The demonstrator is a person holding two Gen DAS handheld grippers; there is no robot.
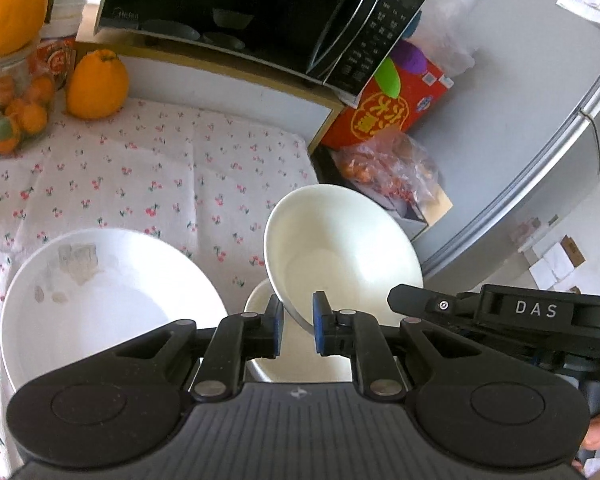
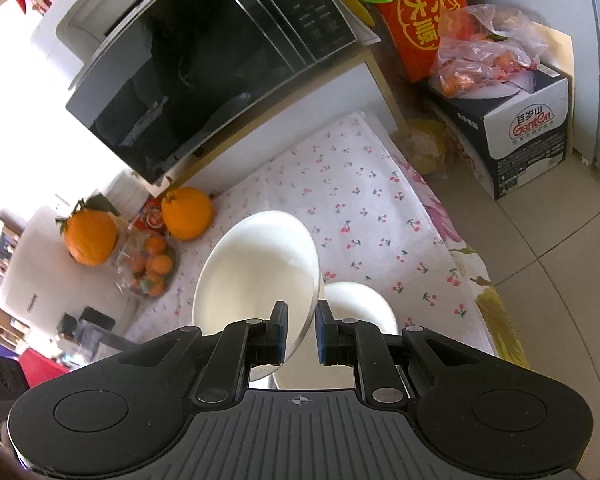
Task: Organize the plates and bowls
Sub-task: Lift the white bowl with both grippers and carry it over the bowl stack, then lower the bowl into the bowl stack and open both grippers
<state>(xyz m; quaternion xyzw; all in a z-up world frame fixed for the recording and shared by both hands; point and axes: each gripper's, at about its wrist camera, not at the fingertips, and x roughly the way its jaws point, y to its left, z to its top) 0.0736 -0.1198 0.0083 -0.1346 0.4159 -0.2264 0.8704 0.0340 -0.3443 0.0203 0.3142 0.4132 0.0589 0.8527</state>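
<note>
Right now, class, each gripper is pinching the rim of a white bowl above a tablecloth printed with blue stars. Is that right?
Not quite. The tablecloth is printed with small red cherries, not blue stars; both wrist views show it. The rest holds: the left gripper pinches one white bowl by its rim, and the right gripper pinches another bowl.

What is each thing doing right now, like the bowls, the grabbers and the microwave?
Left gripper: shut on the tilted bowl's rim.
Tilted bowl: lifted, empty.
Big plate: flat on the cherry cloth.
Right gripper: shut on a tilted plate.
Tilted plate: lifted, on edge.
Microwave: door closed.
</note>
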